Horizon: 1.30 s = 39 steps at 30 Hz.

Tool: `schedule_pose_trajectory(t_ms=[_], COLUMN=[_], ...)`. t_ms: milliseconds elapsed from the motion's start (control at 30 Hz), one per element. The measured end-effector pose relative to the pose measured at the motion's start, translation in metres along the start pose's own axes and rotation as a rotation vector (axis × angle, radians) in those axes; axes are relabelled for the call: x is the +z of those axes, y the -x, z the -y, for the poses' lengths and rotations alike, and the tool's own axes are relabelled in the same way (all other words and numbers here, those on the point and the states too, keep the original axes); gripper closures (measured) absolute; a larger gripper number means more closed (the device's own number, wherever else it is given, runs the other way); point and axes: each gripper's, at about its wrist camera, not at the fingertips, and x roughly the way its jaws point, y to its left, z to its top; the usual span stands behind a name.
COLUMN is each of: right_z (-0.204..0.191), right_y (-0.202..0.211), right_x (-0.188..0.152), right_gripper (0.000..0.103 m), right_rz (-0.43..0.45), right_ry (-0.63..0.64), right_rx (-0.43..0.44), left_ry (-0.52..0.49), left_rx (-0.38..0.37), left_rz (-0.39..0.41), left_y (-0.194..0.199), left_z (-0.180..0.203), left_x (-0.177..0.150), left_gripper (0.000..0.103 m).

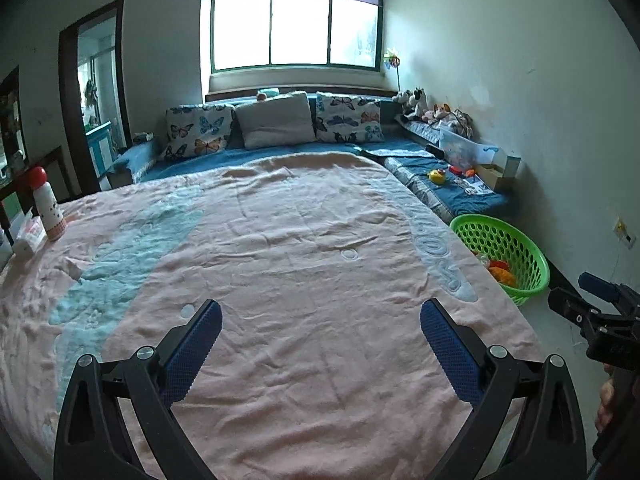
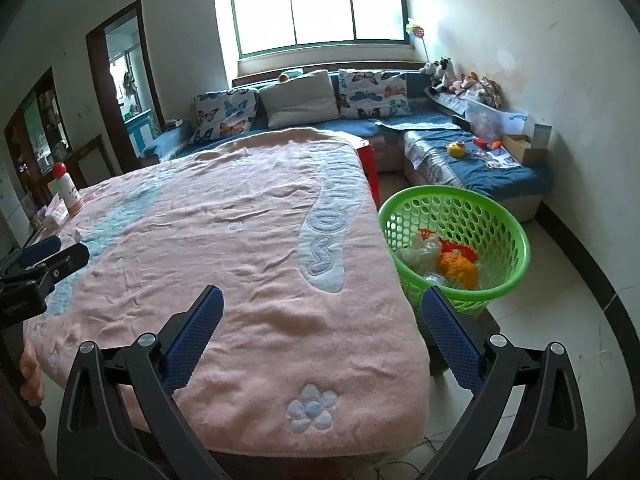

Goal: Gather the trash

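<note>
Both your left tool (image 1: 320, 344) and right tool (image 2: 322, 332) gaped wide, empty; the crumpled tissue (image 1: 74, 266) by the tabletop's (image 1: 304, 240) left edge needed a centred pinch.

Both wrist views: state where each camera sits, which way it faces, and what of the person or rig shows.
Left wrist: on the open left gripper, facing across the pink blanket to the window; right gripper at its right edge.
Right wrist: on the open right gripper, further right; left gripper at left.
Shared: blanket, window, green basket.
</note>
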Motion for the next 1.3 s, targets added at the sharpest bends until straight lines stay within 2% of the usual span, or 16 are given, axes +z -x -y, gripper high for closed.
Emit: schedule_pose_trajectory(t_ms=[1300], right_z=[-0.007], right_y=[0.012], right_x=[-0.008], right_gripper=[0.004], right_rz=[0.030], right_ry=[0.011], right_rx=[-0.002], left_ry=[0.000], left_rx=[0.032], left_rz=[0.026], left_y=[0.012], left_z=[0.010], left_x=[-0.009], left_gripper=[0.007])
